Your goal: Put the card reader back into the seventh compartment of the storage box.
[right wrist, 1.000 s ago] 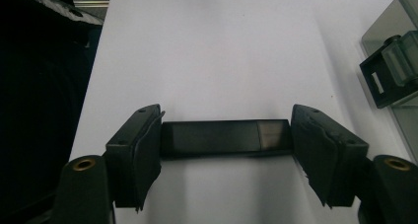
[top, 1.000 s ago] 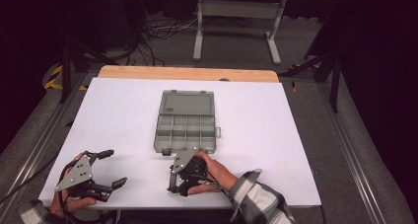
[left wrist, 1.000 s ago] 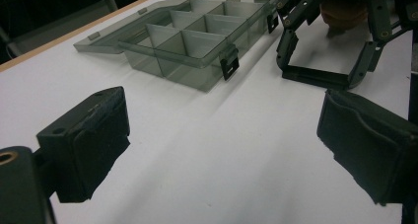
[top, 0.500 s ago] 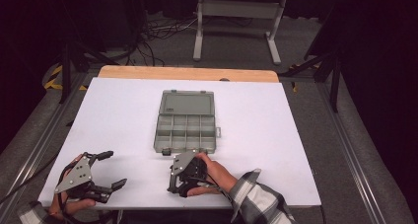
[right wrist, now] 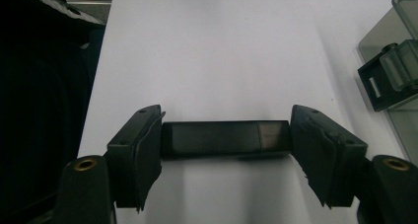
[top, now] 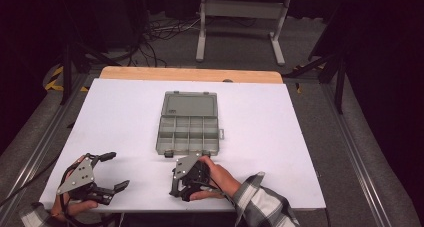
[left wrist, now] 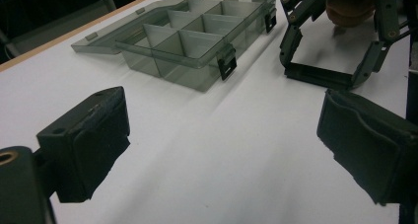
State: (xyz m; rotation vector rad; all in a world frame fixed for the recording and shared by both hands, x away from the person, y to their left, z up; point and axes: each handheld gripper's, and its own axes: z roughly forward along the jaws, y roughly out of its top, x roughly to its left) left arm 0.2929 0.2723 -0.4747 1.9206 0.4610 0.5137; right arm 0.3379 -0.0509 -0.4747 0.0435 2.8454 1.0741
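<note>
- My left gripper (top: 109,171) rests at the near left corner of the white counter (top: 125,112), jaws spread wide with nothing between them; my left hand (top: 75,207) is partly cut off by the bottom edge.
- My right gripper (top: 176,179) lies near the front edge, just short of the organizer box (top: 189,134). Its jaws stand apart, and a flat black bar (right wrist: 224,137) spans the gap between the pads, touching both; I cannot make out what the bar is.
- My right hand (top: 217,179) covers much of that gripper from above.
- The grey translucent organizer box sits open at mid-counter, lid laid flat behind it, compartments looking empty.
- From the right gripper view, one black latch (right wrist: 389,76) shows and the box is cut off.
</note>
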